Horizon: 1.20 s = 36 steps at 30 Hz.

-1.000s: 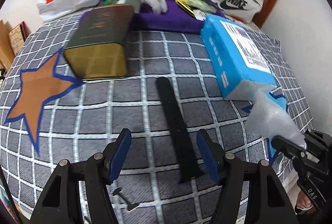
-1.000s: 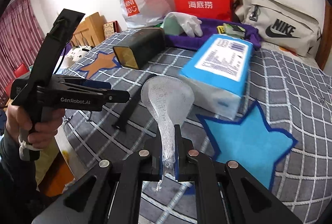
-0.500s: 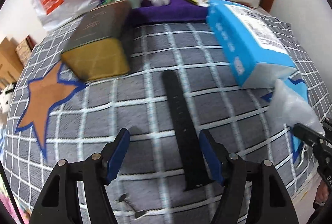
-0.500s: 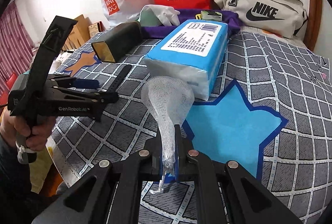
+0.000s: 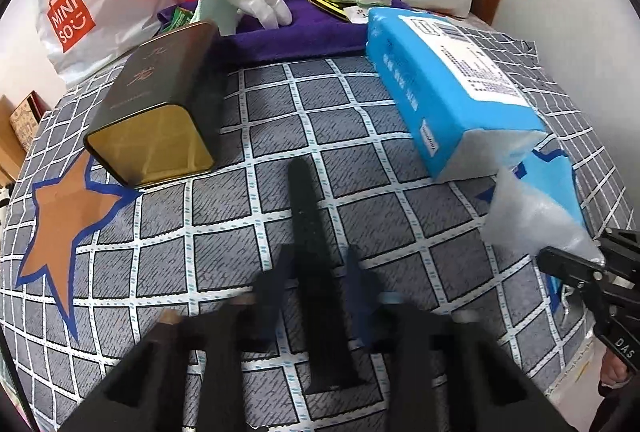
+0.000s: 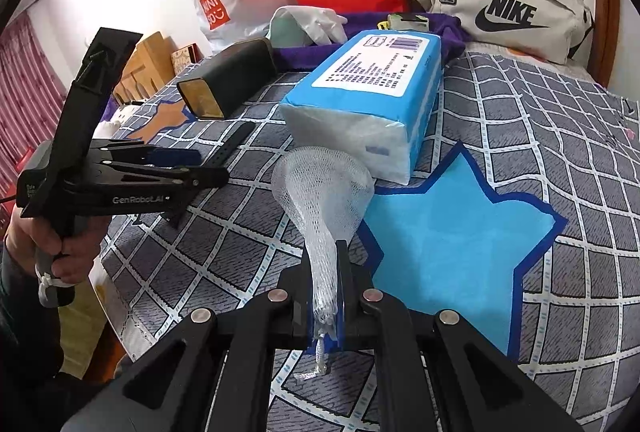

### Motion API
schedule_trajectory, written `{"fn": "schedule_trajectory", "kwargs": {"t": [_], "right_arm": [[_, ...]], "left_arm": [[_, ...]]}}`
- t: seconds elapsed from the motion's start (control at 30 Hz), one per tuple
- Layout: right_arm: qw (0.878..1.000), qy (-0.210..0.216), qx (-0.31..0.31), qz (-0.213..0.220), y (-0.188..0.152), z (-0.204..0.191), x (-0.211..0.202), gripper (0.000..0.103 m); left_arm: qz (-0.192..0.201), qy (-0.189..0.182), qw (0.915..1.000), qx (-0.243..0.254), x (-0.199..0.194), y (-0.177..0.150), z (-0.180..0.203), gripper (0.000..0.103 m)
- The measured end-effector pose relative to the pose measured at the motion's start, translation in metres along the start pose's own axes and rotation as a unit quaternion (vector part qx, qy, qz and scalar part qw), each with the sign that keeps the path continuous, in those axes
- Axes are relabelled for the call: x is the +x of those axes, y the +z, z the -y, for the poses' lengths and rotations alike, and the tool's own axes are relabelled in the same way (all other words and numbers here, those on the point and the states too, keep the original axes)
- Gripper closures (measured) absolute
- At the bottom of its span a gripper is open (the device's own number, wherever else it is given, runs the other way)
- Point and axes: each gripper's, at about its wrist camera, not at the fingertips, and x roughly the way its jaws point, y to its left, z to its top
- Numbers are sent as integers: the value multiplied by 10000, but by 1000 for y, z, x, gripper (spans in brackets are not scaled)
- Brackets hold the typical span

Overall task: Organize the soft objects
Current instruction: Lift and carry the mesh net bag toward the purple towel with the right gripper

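Left wrist view: the left gripper [image 5: 320, 276] is closing its jaws around the black strap [image 5: 310, 232] lying low in the frame's centre on the checked bedspread [image 5: 400, 232], grip unconfirmed through blur. The right gripper [image 6: 326, 296] pinches the white foam net [image 6: 324, 188] at centre. The tissue pack [image 5: 448, 92] and white glove [image 5: 248, 0] sit unsorted above; most work remains.

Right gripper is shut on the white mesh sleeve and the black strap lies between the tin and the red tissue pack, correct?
Not quite: the tissue pack is blue, as the left wrist view shows. The right gripper is indeed shut on the white mesh sleeve, and the black strap lies between the tin and that pack.
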Motion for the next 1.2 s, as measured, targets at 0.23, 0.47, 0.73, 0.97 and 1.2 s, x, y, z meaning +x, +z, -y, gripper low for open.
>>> {"fn": "schedule_trajectory", "kwargs": {"t": [0.23, 0.47, 0.73, 0.97, 1.2], "right_arm": [[10000, 37, 43, -26, -1, 2, 3, 95], [9999, -1, 78, -104, -1, 4, 10, 95], [10000, -35, -70, 21, 4, -4, -6, 97], [9994, 102, -231, 248, 18, -16, -30, 98], [9985, 22, -331, 431, 40, -23, -44, 98]], "left_arm": [[30, -110, 9999, -91, 0, -1, -1, 77], [119, -14, 9999, 47, 4, 1, 3, 83], [168, -253, 9994, -176, -16, 3, -5, 84], [476, -318, 9977, -353, -45, 13, -15, 84], [743, -309, 9958, -436, -71, 27, -23, 84]]}}
